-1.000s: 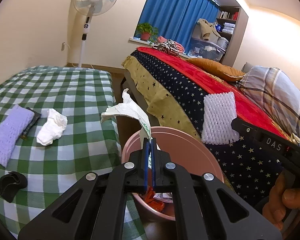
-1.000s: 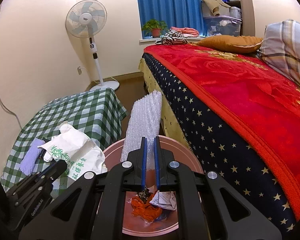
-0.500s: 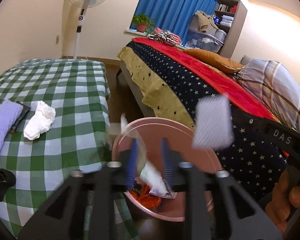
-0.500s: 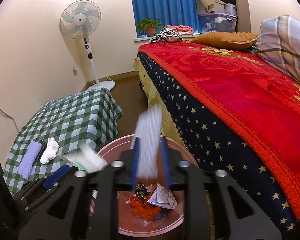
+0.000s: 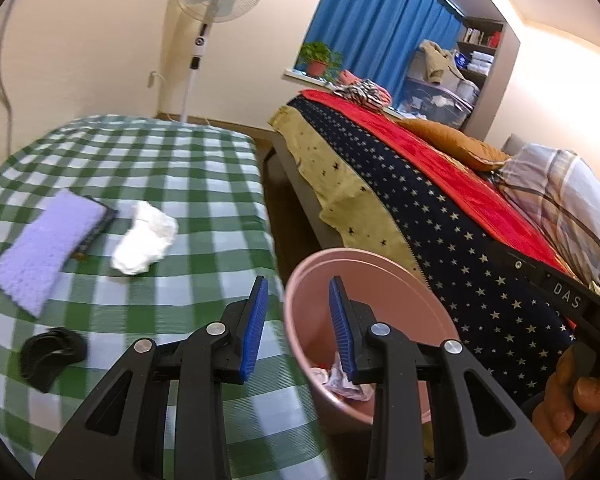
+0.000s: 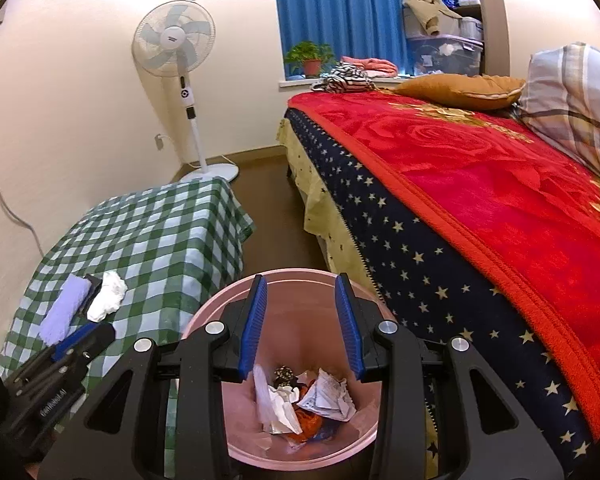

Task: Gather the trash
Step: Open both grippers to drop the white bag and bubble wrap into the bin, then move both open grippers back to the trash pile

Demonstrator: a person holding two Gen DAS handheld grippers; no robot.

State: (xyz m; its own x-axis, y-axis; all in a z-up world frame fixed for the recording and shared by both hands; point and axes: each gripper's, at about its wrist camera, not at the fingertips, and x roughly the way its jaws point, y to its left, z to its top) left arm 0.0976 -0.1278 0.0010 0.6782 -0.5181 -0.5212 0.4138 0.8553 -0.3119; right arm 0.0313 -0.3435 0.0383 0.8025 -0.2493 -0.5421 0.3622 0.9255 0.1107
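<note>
A pink trash bin (image 5: 384, 292) (image 6: 300, 320) stands on the floor between table and bed, with crumpled paper, wrappers and foam (image 6: 300, 400) inside. My left gripper (image 5: 298, 320) is open and empty over the bin's left rim and the table edge. My right gripper (image 6: 300, 322) is open and empty above the bin. A crumpled white tissue (image 5: 144, 238) (image 6: 107, 295) lies on the green checked table (image 5: 160, 160) (image 6: 172, 232). A small black object (image 5: 52, 354) lies near the table's front.
A purple knitted cloth (image 5: 46, 244) over a dark flat item lies left of the tissue. A bed with a red and starred blanket (image 6: 480, 200) fills the right side. A standing fan (image 6: 176, 48) is by the far wall.
Both grippers opened. The white printed bag dropped from the left one and the bubble-wrap foam from the right one into the bin. The left gripper shifted left toward the table.
</note>
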